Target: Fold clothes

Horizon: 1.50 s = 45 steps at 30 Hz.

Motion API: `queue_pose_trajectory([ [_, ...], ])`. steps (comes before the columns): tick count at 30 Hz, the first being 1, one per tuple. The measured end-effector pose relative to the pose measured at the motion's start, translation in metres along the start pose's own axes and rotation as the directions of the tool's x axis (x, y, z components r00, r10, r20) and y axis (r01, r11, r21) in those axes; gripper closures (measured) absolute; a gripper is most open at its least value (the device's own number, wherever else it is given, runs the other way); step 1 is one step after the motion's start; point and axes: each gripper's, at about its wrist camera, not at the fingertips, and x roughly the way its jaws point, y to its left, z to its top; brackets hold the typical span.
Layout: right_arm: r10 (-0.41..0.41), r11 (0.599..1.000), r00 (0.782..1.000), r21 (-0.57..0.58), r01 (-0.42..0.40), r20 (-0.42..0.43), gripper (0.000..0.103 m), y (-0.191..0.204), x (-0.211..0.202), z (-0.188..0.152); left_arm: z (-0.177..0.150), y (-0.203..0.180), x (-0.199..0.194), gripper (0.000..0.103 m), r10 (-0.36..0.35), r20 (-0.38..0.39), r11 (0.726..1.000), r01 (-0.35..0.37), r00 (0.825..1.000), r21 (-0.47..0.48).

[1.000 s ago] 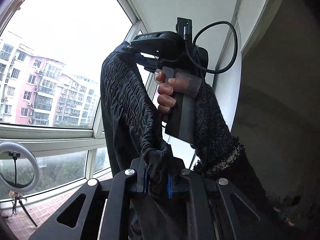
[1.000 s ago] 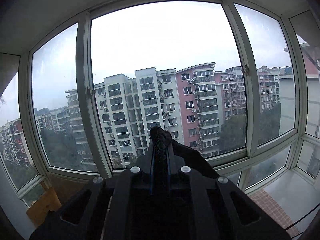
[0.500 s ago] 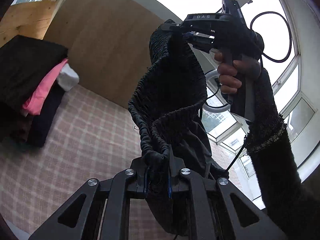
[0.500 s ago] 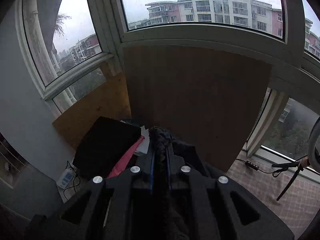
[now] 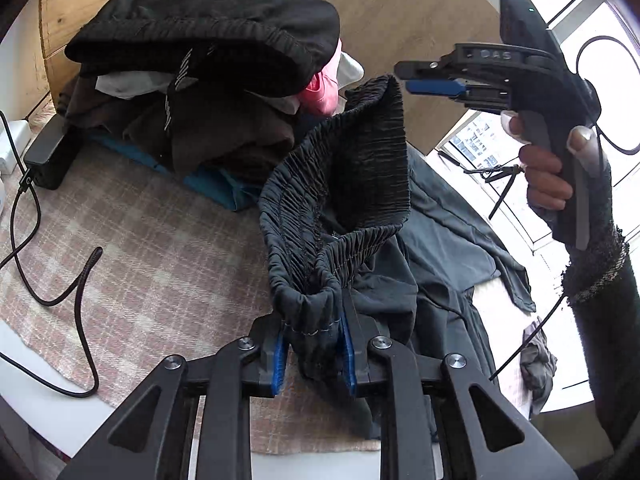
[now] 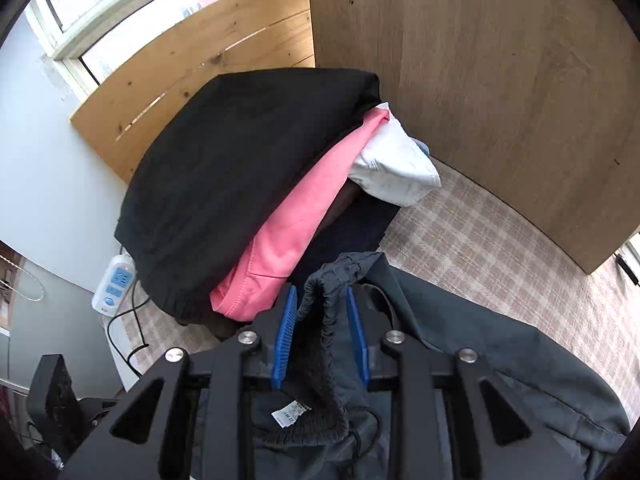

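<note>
Left gripper (image 5: 314, 354): clamped on a bunched end of the elastic waistband (image 5: 344, 200) of the dark trousers (image 5: 440, 264), nearest the lens

Right gripper (image 6: 322, 336): in its own view, blue pads loosely flank the waistband's other end; in the left view its tip is apart from the cloth, so hold uncertain

Trousers: waistband sags in a loop; legs trail right over the checked cloth (image 5: 132, 248)

Step judged: laying the garment flat for the first fold

Advice: draw the waistband taut and level, lower it near the middle, well apart from the pile

Far left: stacked clothes (image 5: 200, 64) against the wooden board (image 6: 500, 80)

View difference: only the right view shows the power strip (image 6: 114, 288) and care label (image 6: 290, 414); only the left shows the loose cable (image 5: 76, 280)
</note>
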Motion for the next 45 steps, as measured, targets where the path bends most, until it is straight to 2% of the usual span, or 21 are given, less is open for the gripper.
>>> queue_pose_trajectory([
  [2, 0.065, 0.996, 0.997, 0.061, -0.067, 0.042, 0.063, -0.016, -0.03, -0.003, -0.004, 0.001, -0.002, 0.078, 0.029, -0.004, 0.999, -0.029, 1.0, 0.034],
  [5, 0.118, 0.981, 0.987, 0.145, -0.133, 0.109, 0.063, -0.036, -0.082, -0.013, -0.023, 0.012, -0.022, 0.078, 0.085, 0.027, 0.995, -0.086, 0.996, 0.052],
  [7, 0.131, 0.972, 0.979, 0.177, -0.158, 0.158, 0.063, -0.054, -0.12, -0.036, -0.027, 0.021, -0.039, 0.078, 0.113, 0.07, 0.992, -0.116, 0.991, 0.039],
  [9, 0.101, 0.969, 0.971, 0.199, -0.145, 0.216, 0.062, -0.072, -0.165, -0.073, -0.026, 0.025, -0.053, 0.078, 0.135, 0.113, 0.99, -0.14, 0.984, 0.035],
  [11, 0.012, 0.96, 0.962, 0.266, -0.088, 0.274, 0.058, -0.099, -0.21, -0.125, -0.022, 0.022, -0.065, 0.078, 0.126, 0.133, 0.99, -0.133, 0.983, 0.048],
  [13, -0.085, 0.925, 0.946, 0.377, -0.042, 0.313, 0.057, -0.129, -0.247, -0.184, -0.012, 0.009, -0.068, 0.078, 0.088, 0.135, 0.991, -0.1, 0.987, 0.086],
  [15, -0.216, 0.853, 0.922, 0.522, 0.017, 0.322, 0.057, -0.159, -0.281, -0.251, -0.002, -0.007, -0.068, 0.078, 0.045, 0.131, 0.99, -0.062, 0.99, 0.128],
  [18, -0.4, 0.701, 0.867, 0.709, 0.082, 0.296, 0.057, -0.192, -0.327, -0.351, 0.018, -0.041, -0.046, 0.078, -0.061, 0.095, 0.98, 0.041, 0.994, 0.195],
  [20, -0.507, 0.591, 0.828, 0.796, 0.13, 0.241, 0.057, -0.2, -0.352, -0.411, 0.029, -0.068, -0.028, 0.078, -0.118, 0.066, 0.966, 0.099, 0.991, 0.24],
  [22, -0.577, 0.506, 0.8, 0.841, 0.193, 0.164, 0.057, -0.195, -0.368, -0.462, 0.032, -0.096, -0.008, 0.078, -0.172, 0.02, 0.944, 0.159, 0.985, 0.288],
  [25, -0.575, 0.449, 0.812, 0.869, 0.207, 0.104, 0.057, -0.172, -0.364, -0.524, 0.024, -0.141, 0.021, 0.078, -0.218, -0.079, 0.898, 0.232, 0.973, 0.374],
  [28, -0.544, 0.414, 0.837, 0.886, 0.209, 0.057, 0.057, -0.142, -0.333, -0.578, 0.005, -0.183, 0.05, 0.078, -0.234, -0.192, 0.846, 0.297, 0.953, 0.443],
  [30, -0.524, 0.378, 0.85, 0.909, 0.176, 0.054, 0.057, -0.121, -0.305, -0.613, -0.011, -0.21, 0.067, 0.078, -0.236, -0.268, 0.813, 0.341, 0.934, 0.472],
  [31, -0.519, 0.355, 0.853, 0.92, 0.163, 0.049, 0.057, -0.111, -0.291, -0.63, -0.019, -0.223, 0.074, 0.078, -0.233, -0.304, 0.794, 0.361, 0.924, 0.489],
  [32, -0.534, 0.323, 0.845, 0.931, 0.169, 0.031, 0.057, -0.101, -0.278, -0.645, -0.028, -0.236, 0.08, 0.078, -0.226, -0.335, 0.774, 0.377, 0.915, 0.508],
  [33, -0.549, 0.312, 0.836, 0.932, 0.187, 0.016, 0.057, -0.091, -0.266, -0.656, -0.036, -0.249, 0.083, 0.078, -0.218, -0.36, 0.754, 0.391, 0.907, 0.528],
  [36, -0.567, 0.359, 0.823, 0.902, 0.241, 0.006, 0.057, -0.068, -0.228, -0.681, -0.059, -0.282, 0.09, 0.078, -0.19, -0.419, 0.689, 0.425, 0.888, 0.587],
  [39, -0.544, 0.455, 0.839, 0.837, 0.304, -0.009, 0.056, -0.061, -0.19, -0.684, -0.077, -0.309, 0.093, 0.078, -0.155, -0.446, 0.634, 0.435, 0.882, 0.64],
  [42, -0.536, 0.55, 0.844, 0.756, 0.357, -0.009, 0.045, -0.063, -0.159, -0.678, -0.091, -0.327, 0.092, 0.078, -0.121, -0.461, 0.594, 0.436, 0.879, 0.676],
  [44, -0.55, 0.575, 0.835, 0.722, 0.386, -0.008, 0.045, -0.075, -0.148, -0.678, -0.094, -0.334, 0.093, 0.078, -0.099, -0.462, 0.574, 0.43, 0.881, 0.696],
  [45, -0.533, 0.589, 0.846, 0.721, 0.366, 0.006, 0.045, -0.084, -0.144, -0.681, -0.096, -0.337, 0.092, 0.078, -0.089, -0.461, 0.567, 0.426, 0.883, 0.706],
])
